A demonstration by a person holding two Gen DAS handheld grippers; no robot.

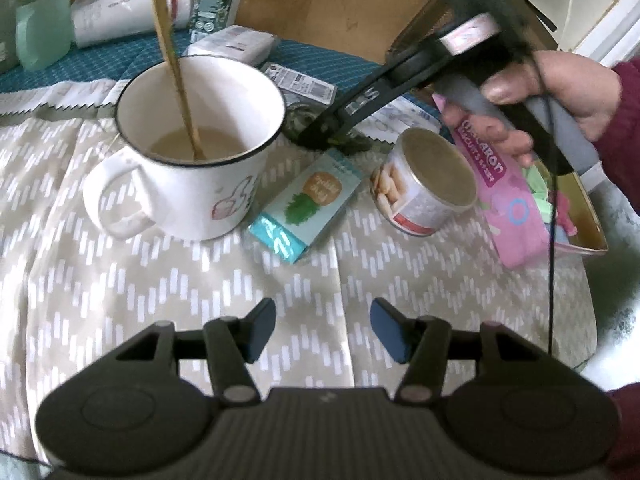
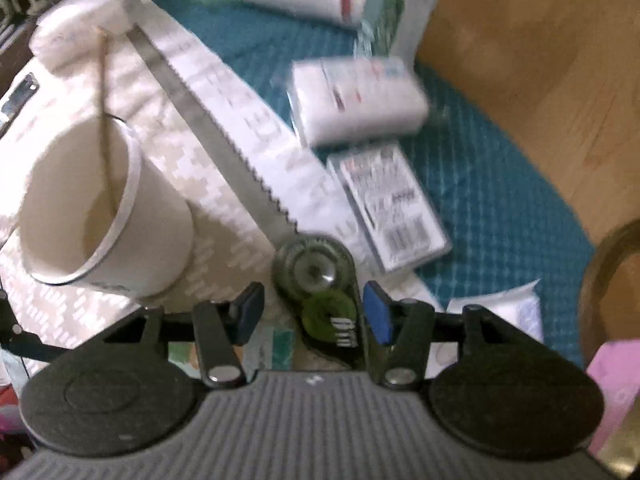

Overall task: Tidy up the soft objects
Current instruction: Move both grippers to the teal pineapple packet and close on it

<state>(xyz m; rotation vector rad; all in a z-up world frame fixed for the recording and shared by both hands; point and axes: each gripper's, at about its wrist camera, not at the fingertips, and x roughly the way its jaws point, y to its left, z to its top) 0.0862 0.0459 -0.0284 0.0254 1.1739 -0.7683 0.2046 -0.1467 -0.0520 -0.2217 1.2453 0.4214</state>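
Observation:
My left gripper (image 1: 323, 322) is open and empty, held above the beige patterned cloth (image 1: 120, 300). My right gripper (image 2: 314, 308) is open, its fingers on either side of a green and black correction tape dispenser (image 2: 320, 284) on the cloth; it also shows in the left wrist view (image 1: 320, 136), reaching down from the right. Soft white tissue packs lie behind: one in the left wrist view (image 1: 236, 42), one in the right wrist view (image 2: 360, 100). A rolled white pack (image 1: 128, 12) lies at the back.
A white mug (image 1: 196, 140) with a wooden stick stands left. A teal small box (image 1: 308, 204), a tin can (image 1: 428, 180), a pink macaron packet (image 1: 508, 204) and a barcoded pack (image 2: 392, 208) lie near. A teal cloth (image 2: 500, 200) covers the far table.

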